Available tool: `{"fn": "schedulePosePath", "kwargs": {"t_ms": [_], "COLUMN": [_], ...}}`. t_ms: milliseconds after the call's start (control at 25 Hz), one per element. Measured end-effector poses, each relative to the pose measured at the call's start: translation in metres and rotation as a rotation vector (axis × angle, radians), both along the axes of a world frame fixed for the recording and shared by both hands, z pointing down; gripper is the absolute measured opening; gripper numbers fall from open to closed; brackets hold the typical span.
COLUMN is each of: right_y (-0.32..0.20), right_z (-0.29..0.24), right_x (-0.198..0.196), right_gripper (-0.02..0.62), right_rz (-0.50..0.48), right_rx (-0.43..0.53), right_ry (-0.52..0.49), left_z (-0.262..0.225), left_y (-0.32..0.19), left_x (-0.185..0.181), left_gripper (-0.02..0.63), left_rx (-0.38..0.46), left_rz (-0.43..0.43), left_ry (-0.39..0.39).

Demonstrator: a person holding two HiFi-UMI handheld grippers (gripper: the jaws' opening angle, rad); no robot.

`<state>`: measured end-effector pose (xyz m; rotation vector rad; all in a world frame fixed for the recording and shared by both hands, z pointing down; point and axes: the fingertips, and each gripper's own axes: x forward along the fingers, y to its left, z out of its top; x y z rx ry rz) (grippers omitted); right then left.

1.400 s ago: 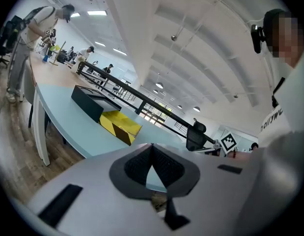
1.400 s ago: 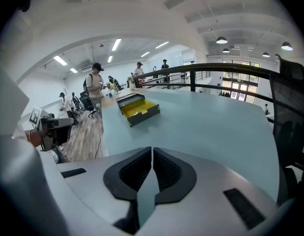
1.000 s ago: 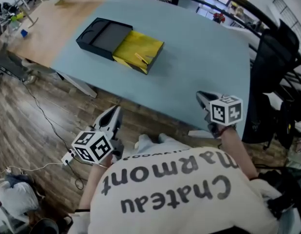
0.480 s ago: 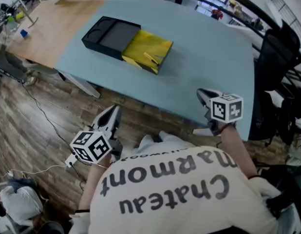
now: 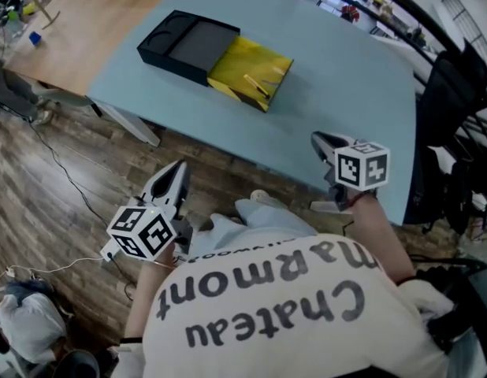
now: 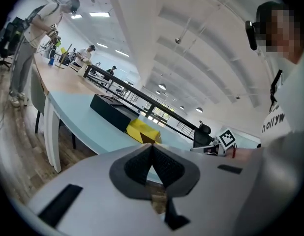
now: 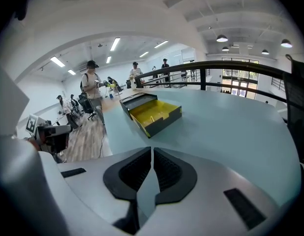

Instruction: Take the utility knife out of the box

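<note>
1. The wooden floor spreads below the table's near edge, with a cable trailing across it on the left.
2. The table has a pale blue top. Its near edge runs slantwise from the left down to the near right corner. Most of the blue top is bare, with a wide open stretch from the middle to the right edge.
3. A black chair stands close against the right edge.
4. The box lies toward the far left of the blue top, set back from the near edge. Its black sleeve sits leftmost, and its yellow tray is drawn out toward the middle of the table.
5. The right gripper hangs over the near edge close to the near right corner, well apart from the box. Its jaws are pressed together with nothing between them.
6. The left gripper is off the table, over the floor just short of the near edge. Its jaws are likewise closed and empty.
7. The utility knife, a slim yellow bar, lies in the tray near its open right end.
</note>
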<state>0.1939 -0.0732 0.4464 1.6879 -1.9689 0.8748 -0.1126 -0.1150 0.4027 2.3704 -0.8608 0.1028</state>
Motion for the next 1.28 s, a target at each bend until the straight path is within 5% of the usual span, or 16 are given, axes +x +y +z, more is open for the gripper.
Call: {"fn": "schedulePosePath", "kwargs": {"t_ms": [720,1280], "right_y": [-0.120,-0.200], "right_z": [-0.010,0.017], "right_x": [-0.041,-0.036], "right_gripper": [0.041,0.041], "right_rz": [-0.140,-0.219], "right_rx": [0.025,-0.180], "right_ry": [-0.039,0.000], "left_z": [0.004,0.012], "left_y": [-0.049,-0.075], "left_x": [-0.021,-0.051], "left_gripper": [0.002,0.002], "left_rx": [-0.042,-0.080], "left_rz": [-0.087,-0.235], "left_ry": [-0.024,-0.052]}}
